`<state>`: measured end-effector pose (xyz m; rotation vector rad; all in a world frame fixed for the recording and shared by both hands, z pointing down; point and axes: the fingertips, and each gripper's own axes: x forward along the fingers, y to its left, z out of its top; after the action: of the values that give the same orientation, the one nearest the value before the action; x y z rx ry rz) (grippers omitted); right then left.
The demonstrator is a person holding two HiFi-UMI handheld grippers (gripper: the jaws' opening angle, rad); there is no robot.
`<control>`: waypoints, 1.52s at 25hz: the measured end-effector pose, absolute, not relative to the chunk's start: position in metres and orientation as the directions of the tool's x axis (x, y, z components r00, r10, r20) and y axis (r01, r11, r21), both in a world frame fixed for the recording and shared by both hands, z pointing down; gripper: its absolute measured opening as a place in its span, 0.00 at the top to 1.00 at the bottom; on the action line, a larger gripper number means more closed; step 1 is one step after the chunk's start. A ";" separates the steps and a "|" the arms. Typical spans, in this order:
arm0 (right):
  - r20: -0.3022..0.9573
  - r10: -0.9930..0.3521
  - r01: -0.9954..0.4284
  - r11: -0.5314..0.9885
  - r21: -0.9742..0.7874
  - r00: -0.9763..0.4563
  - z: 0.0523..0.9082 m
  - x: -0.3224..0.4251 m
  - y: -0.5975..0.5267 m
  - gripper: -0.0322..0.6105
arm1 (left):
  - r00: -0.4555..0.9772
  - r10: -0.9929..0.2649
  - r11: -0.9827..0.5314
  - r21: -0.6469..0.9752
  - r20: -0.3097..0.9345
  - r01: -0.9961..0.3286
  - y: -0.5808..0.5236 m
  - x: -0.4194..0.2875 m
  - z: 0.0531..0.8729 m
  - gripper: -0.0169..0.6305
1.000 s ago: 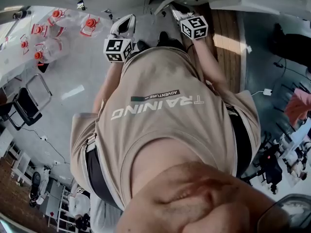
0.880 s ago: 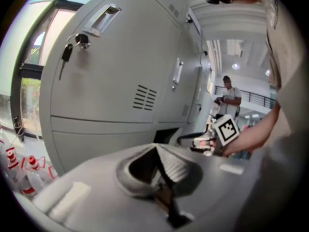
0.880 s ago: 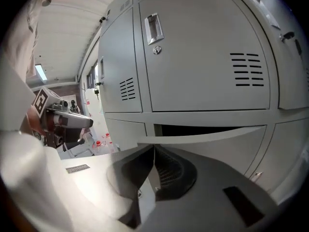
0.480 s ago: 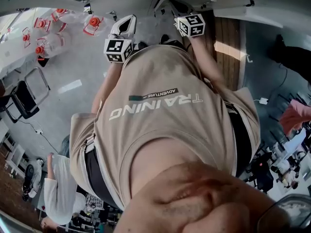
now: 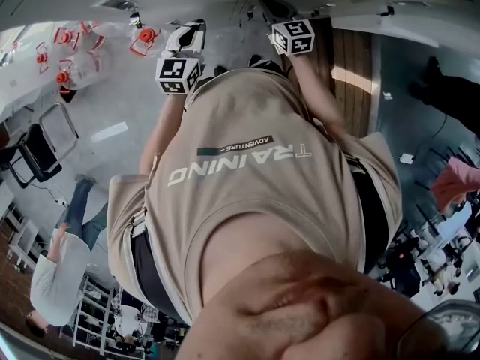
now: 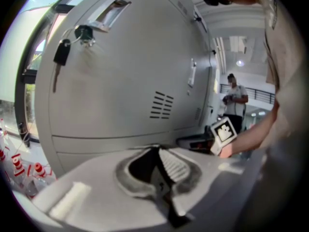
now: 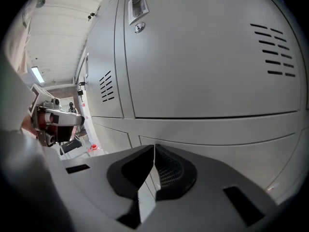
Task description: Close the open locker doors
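Grey metal locker doors fill both gripper views. In the left gripper view one door has a key hanging from its lock, a recessed handle and vent slots; I cannot tell whether it stands ajar. My left gripper points at its lower part, shut and empty. In the right gripper view a door with a lock sits flush with its neighbours. My right gripper is shut with nothing in it, close to the panel below. In the head view the left gripper and right gripper are held out past my torso.
Water jugs with red caps lie on the floor at the far left, beside a black chair. A person in a white shirt stands at the lower left. A wooden floor strip runs at the right. Another person stands beyond the lockers.
Both grippers have shifted slightly up and away in the head view. A person in a white shirt has walked into view at the lower left.
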<state>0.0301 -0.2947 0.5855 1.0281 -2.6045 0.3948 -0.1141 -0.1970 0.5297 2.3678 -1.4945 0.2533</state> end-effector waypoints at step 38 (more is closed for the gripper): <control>0.238 -0.530 -0.559 0.826 -0.072 -0.814 0.485 0.094 -0.167 0.92 | 0.384 -0.889 -0.369 0.109 0.250 -0.923 -0.137 -0.033 0.490 0.97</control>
<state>0.0941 -0.1672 0.4847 0.8446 -2.8007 0.2044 -0.0328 -0.1375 0.4902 2.4135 -1.6105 0.2180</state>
